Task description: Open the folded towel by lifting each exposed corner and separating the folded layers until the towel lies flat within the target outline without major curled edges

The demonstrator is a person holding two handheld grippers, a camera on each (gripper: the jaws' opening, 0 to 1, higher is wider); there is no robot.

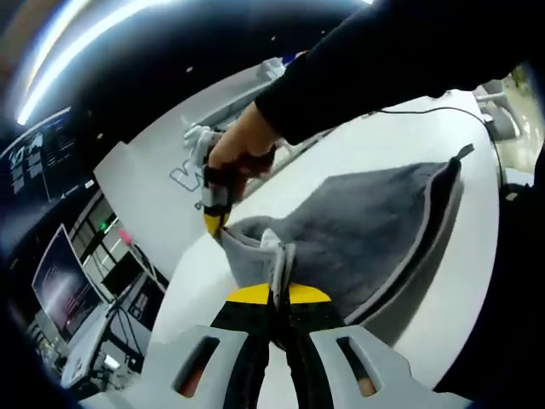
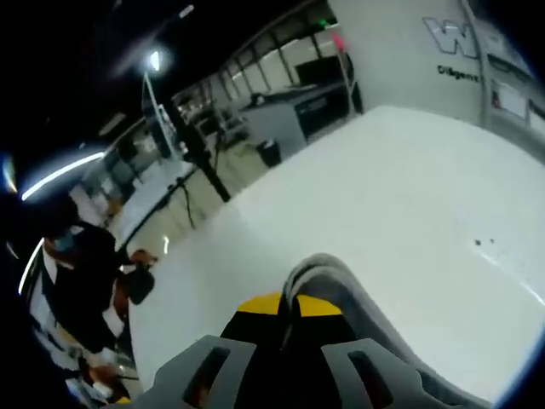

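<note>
The big white table [image 1: 400, 145] takes up most of the left gripper view, running from 8 o'clock up to 2 o'clock. In the right gripper view the same white table [image 2: 383, 213] spreads from the middle out to 3 o'clock.

On it lies the soft grey towel with a paler grey border [image 1: 366, 230]. It sits just right of the middle of the left gripper view and reaches toward 3 o'clock. It is lifted at its near end, not flat. In the right gripper view, a fold of the towel [image 2: 341, 290] humps up at 6 o'clock.

A person's arm in a black sleeve [image 1: 383, 60] comes in from 1 o'clock. The hand [image 1: 243, 153] holds the right gripper [image 1: 213, 223], whose yellow tips pinch a towel corner left of the middle.

The left gripper [image 1: 277, 281] at 6 o'clock has its jaws pressed together on a towel edge.

In the right gripper view, the right gripper [image 2: 285, 311] at 6 o'clock is also closed tight on the towel.

A second person in dark clothes [image 2: 85, 281] stands at 8 o'clock.
</note>
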